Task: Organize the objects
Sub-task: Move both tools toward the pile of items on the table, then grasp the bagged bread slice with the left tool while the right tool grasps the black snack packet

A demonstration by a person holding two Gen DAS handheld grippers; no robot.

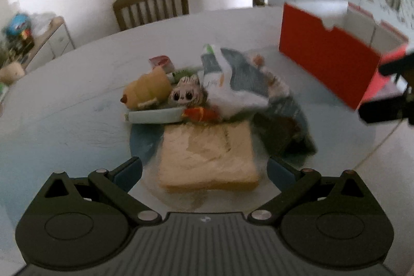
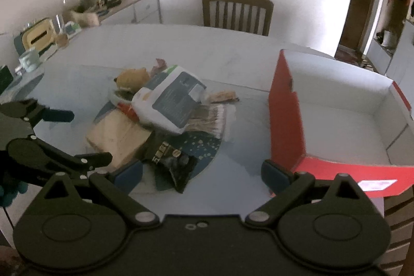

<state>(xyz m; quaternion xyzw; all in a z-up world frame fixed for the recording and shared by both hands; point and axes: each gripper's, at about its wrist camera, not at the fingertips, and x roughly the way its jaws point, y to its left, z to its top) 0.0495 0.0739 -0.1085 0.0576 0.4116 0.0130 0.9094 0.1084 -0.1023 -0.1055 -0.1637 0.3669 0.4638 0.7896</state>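
- Pale grey tabletop carries everything, a wooden slat-backed chair behind it.
- Red cardboard box with white inside stands open-topped to the right of the pile.
- White-and-grey printed pouch lies tilted atop the heap.
- Tan bread-slice-shaped toy lies flat nearest me, on the dark blue round mat.
- My left gripper is spread wide, its fingers flanking the slice without touching.
- My right gripper gapes too, holding nothing.
- Yellow plush toy sits beside a small striped cat figure.

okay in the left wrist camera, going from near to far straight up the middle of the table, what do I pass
left gripper → wrapped bread slice → pale green tube → big-eyed plush toy → pink packet → wooden chair
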